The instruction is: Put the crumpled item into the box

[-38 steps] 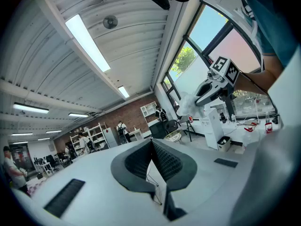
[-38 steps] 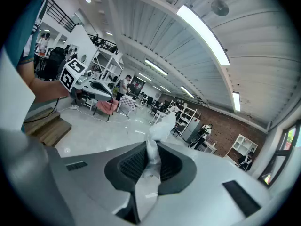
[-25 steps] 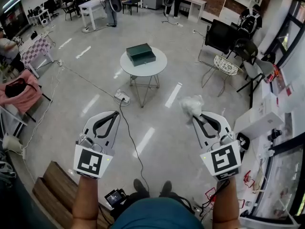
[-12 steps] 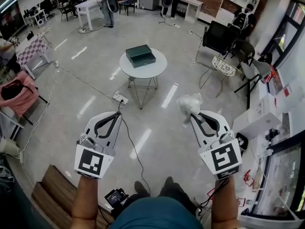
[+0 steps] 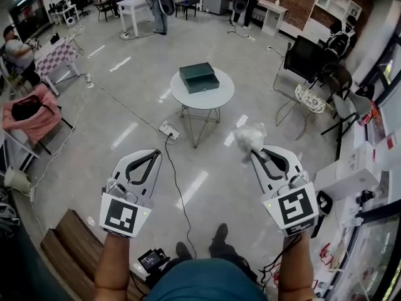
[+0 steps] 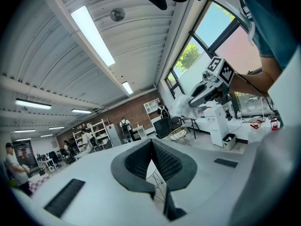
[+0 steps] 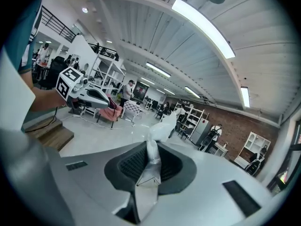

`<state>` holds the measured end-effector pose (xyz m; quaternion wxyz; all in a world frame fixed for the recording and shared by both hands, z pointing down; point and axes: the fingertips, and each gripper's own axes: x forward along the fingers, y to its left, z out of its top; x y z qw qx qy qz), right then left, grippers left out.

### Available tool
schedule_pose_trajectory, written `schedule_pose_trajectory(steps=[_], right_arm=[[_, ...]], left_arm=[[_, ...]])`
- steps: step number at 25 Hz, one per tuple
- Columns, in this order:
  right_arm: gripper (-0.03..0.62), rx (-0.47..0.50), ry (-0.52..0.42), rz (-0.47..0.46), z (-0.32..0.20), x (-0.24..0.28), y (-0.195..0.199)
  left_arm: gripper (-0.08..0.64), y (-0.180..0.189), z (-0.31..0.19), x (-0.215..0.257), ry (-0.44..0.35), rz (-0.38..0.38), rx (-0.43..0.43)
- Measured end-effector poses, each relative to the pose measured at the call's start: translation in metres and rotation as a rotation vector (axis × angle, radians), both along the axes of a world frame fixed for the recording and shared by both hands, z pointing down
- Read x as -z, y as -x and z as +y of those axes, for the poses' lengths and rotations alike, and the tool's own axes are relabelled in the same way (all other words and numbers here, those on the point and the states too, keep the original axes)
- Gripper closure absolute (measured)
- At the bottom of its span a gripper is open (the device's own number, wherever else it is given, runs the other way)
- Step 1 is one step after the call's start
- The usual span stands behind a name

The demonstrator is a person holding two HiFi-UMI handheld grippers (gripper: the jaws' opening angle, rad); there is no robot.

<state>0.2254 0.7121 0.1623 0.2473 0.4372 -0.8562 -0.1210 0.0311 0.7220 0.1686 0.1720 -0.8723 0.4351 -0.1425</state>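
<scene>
In the head view, a crumpled white plastic item [image 5: 249, 137] sticks up out of my right gripper [image 5: 254, 157], which is shut on its lower end. In the right gripper view the crumpled item [image 7: 159, 130] is pinched between the dark pads [image 7: 129, 164]. My left gripper [image 5: 155, 155] hangs level with it on the left, shut with nothing in it; its pads [image 6: 164, 161] meet at the tip. The dark green box [image 5: 199, 78] lies closed on a small round white table [image 5: 213, 98], ahead and well beyond both grippers.
A power strip [image 5: 169, 131] and a black cable lie on the floor between me and the table. At the right are a wire chair [image 5: 311, 99] and white cartons [image 5: 348, 174]. A wooden step [image 5: 69, 246] sits at lower left. People stand far behind.
The view has shifted: the table and box now sit a little further right and lower in the picture. Both grippers keep the same pose, and the right still holds the crumpled item.
</scene>
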Motion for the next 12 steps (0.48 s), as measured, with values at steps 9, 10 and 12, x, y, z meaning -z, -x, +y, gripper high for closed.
schedule_pose_trajectory(steps=[9, 10, 12], right_arm=[[0.525, 0.088, 0.012, -0.030, -0.108, 0.002, -0.064], [0.525, 0.101, 0.007, -0.033, -0.117, 0.002, -0.073], [0.525, 0.125, -0.003, -0.037, -0.134, 0.001, -0.090]], left_arm=[[0.541, -0.069, -0.091, 0.006, 0.001, -0.037, 0.084], [0.541, -0.079, -0.098, 0.006, 0.001, -0.039, 0.094], [0.541, -0.096, -0.109, 0.005, -0.001, -0.047, 0.113]])
